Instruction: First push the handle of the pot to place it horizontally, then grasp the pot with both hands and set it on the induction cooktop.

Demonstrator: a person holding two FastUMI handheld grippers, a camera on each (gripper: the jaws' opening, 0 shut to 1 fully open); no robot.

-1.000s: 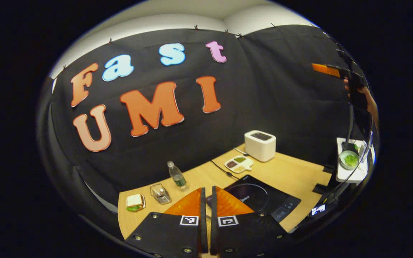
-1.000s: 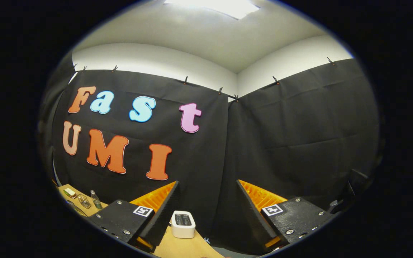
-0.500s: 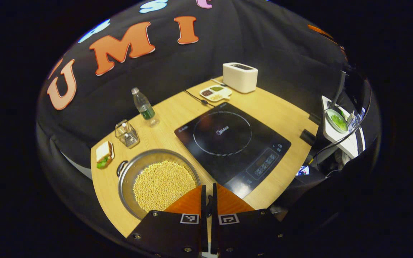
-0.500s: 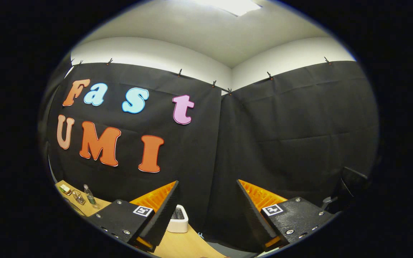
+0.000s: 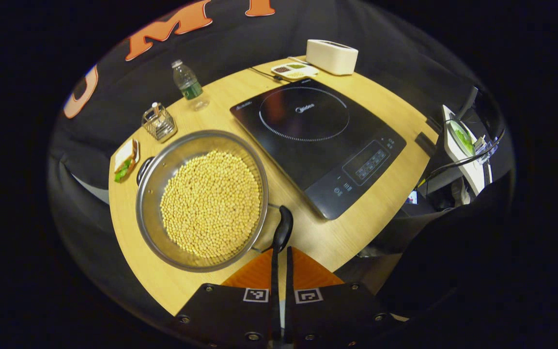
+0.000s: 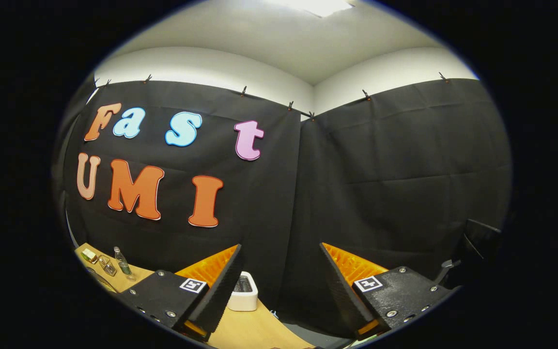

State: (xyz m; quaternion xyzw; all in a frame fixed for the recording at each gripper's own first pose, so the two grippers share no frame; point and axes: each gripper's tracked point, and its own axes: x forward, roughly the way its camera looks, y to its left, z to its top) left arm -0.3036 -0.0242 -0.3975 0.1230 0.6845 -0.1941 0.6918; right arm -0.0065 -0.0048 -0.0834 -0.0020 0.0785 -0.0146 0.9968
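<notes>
Black cloth backed a wooden desk [image 5: 356, 213]. On it a steel pot [image 5: 201, 198] full of beans sat just beside the induction cooktop [image 5: 317, 140], its long handle [image 5: 281, 232] pointing toward the left gripper [image 5: 279, 261], whose fingers were pressed together, holding nothing. The right gripper [image 6: 281, 291] hung high, fingers spread wide and empty.
</notes>
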